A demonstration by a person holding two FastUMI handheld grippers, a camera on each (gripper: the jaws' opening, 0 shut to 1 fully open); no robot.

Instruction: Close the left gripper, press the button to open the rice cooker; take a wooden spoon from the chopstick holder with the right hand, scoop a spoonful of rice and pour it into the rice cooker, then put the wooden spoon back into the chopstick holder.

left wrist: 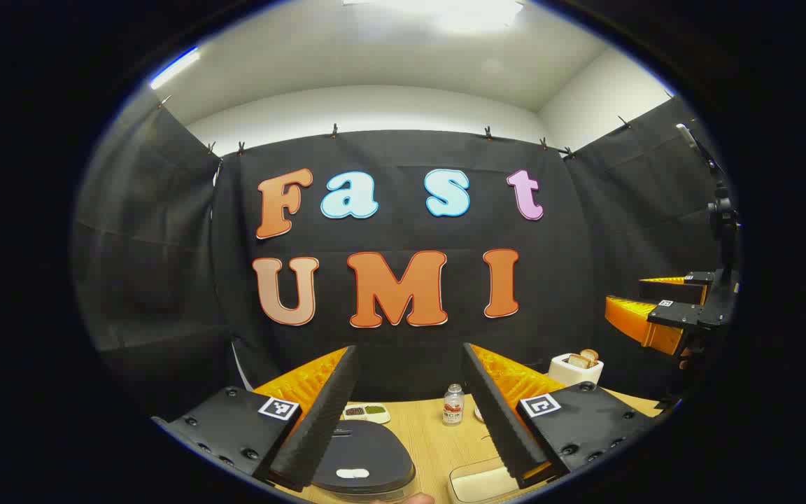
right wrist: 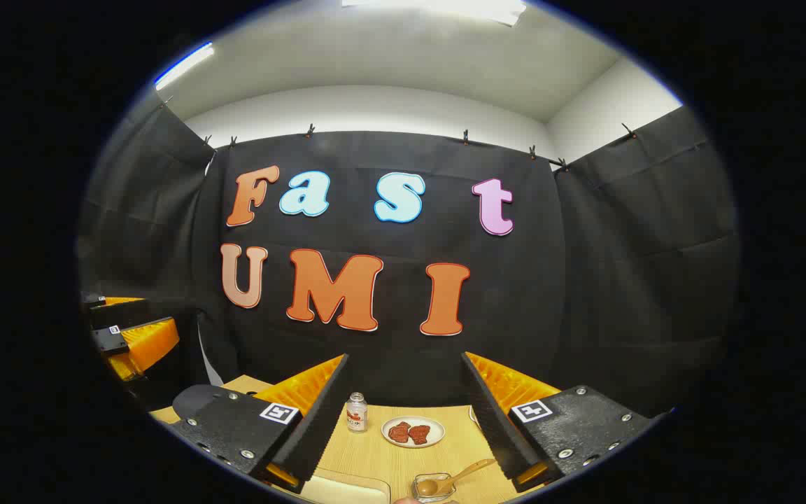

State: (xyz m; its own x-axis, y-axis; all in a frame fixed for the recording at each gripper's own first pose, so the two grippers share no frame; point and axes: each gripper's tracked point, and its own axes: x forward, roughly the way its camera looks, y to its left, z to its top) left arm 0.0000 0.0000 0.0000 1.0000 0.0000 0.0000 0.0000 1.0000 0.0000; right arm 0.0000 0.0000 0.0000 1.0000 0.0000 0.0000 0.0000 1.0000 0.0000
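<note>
Booth: black cloth walls close round a wooden table (right wrist: 368, 455) under a white ceiling.
Left gripper (left wrist: 410, 406): mine, fingers spread wide and holding nothing, raised above the table.
Rice cooker (left wrist: 361, 458): dark lid shut, low between my left fingers.
Right gripper (right wrist: 406, 413): mine, fingers likewise wide apart, nothing held.
Wooden spoon (right wrist: 448, 481): resting in a small clear holder (right wrist: 432, 488) at the table's near edge.
Table: a small bottle (right wrist: 355, 413), a plate (right wrist: 413, 432) of reddish pieces, a white toaster (left wrist: 576, 367) with bread.
</note>
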